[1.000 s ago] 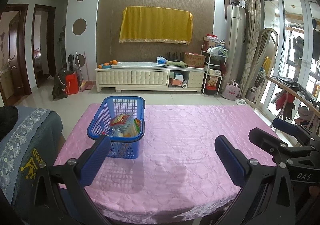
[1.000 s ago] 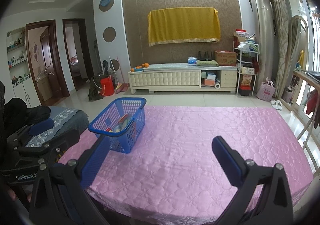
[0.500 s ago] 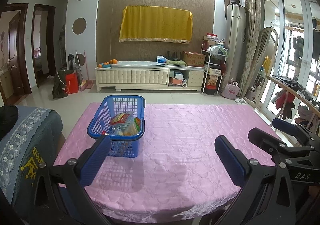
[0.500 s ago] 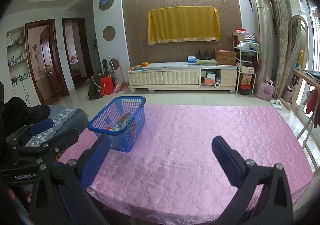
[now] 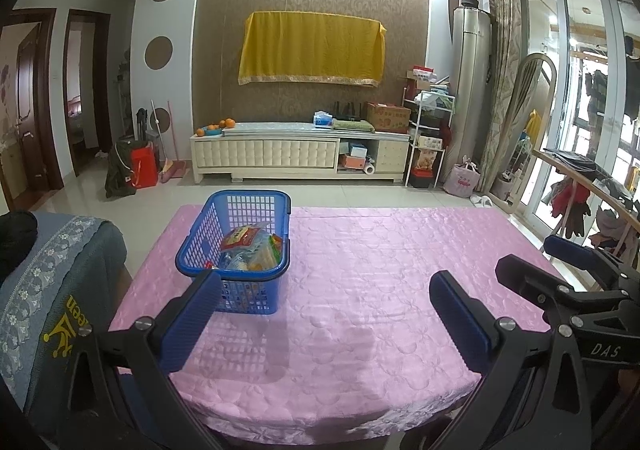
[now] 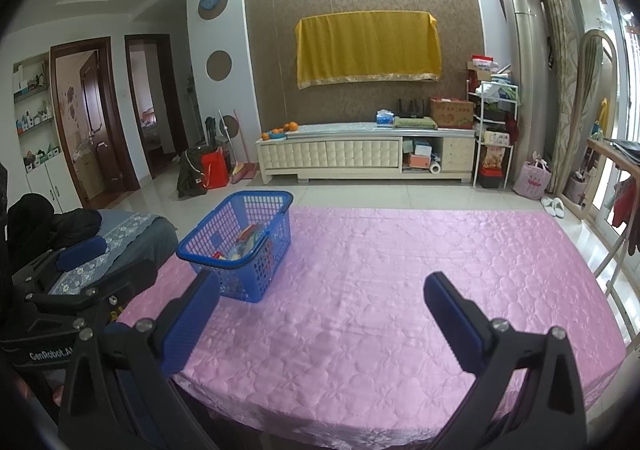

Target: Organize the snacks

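One blue basket (image 5: 239,250); two gaping tools (image 5: 326,312).

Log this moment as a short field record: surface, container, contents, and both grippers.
surface: table under a pink quilted cloth
container: blue plastic basket, upright on the cloth's left part
contents: snack packets piled inside the basket; separate kinds too small to tell
left gripper: open, empty, above the near edge of the cloth, basket just beyond its left finger
right gripper: open, empty, basket ahead and to its left
loose snacks on the cloth: none visible
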